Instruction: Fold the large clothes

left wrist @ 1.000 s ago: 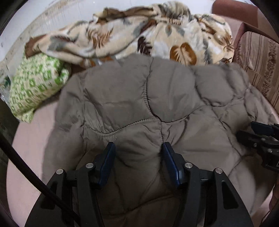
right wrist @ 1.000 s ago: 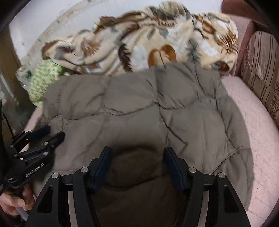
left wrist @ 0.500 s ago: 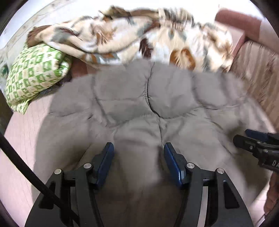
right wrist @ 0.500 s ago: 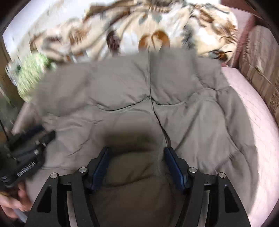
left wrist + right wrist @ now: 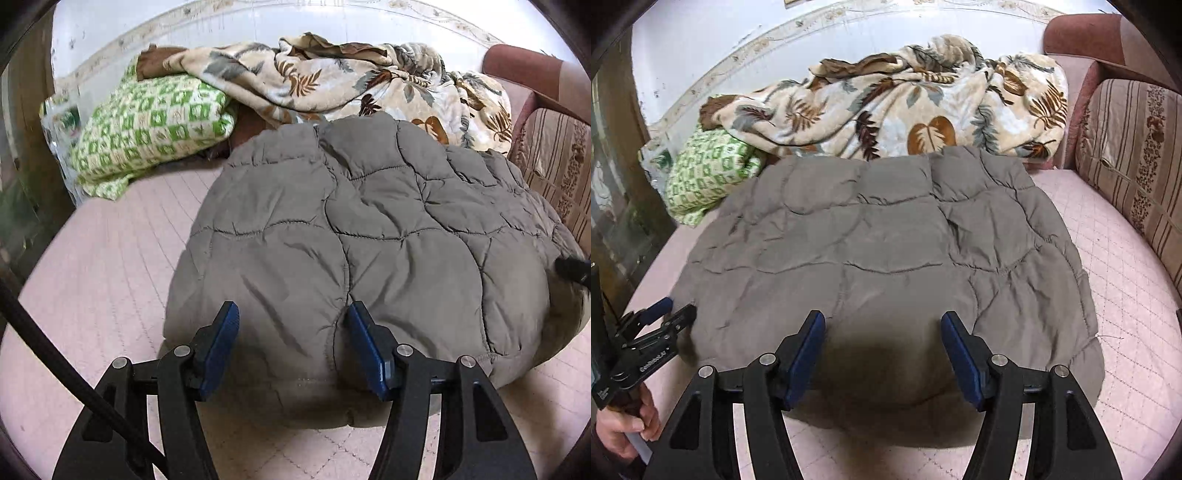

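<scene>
Lying under opening left hand-held gripper (image 5: 291,325), folded grey quilted jacket (image 5: 369,229)

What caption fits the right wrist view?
Open right tool over a folded grey quilted jacket on a pink bed.

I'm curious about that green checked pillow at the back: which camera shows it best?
The left wrist view. There the green checked pillow lies large and nearly whole, only its top edge tucked under the leaf-print blanket. In the right wrist view it is smaller and farther off, its upper part hidden under that blanket, beside the grey quilted jacket.
</scene>
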Action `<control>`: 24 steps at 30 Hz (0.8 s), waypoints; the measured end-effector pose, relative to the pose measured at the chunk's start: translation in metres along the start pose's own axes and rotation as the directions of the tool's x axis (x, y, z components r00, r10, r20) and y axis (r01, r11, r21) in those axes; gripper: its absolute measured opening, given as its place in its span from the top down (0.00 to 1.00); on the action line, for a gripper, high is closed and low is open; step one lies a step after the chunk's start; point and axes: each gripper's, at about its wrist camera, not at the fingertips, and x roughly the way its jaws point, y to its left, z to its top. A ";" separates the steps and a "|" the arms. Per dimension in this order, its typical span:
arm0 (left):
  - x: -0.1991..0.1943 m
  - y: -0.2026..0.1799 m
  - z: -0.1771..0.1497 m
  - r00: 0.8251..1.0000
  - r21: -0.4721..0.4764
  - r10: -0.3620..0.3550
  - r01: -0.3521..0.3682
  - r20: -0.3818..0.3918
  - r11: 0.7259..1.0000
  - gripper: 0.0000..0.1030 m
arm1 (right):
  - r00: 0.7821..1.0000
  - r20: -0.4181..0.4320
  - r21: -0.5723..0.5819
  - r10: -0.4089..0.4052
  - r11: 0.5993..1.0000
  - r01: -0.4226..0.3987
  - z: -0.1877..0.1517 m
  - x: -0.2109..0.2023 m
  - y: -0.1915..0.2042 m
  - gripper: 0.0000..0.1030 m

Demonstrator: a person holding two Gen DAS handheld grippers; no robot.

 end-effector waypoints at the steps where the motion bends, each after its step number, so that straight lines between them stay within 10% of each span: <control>1: 0.002 0.000 0.001 1.000 0.006 0.001 -0.001 -0.007 1.000 0.37 | 1.000 -0.022 0.002 -0.004 1.000 0.004 -0.002 0.006 -0.002 0.33; 10: 0.016 -0.004 0.000 0.999 0.006 0.015 -0.015 -0.049 1.000 0.35 | 0.987 -0.139 -0.049 -0.078 0.996 0.072 -0.006 0.043 0.002 0.30; 24: -0.001 0.005 0.009 0.994 -0.011 0.101 -0.100 0.043 0.995 0.35 | 0.998 0.067 -0.002 -0.019 1.000 0.020 0.012 0.002 0.013 0.30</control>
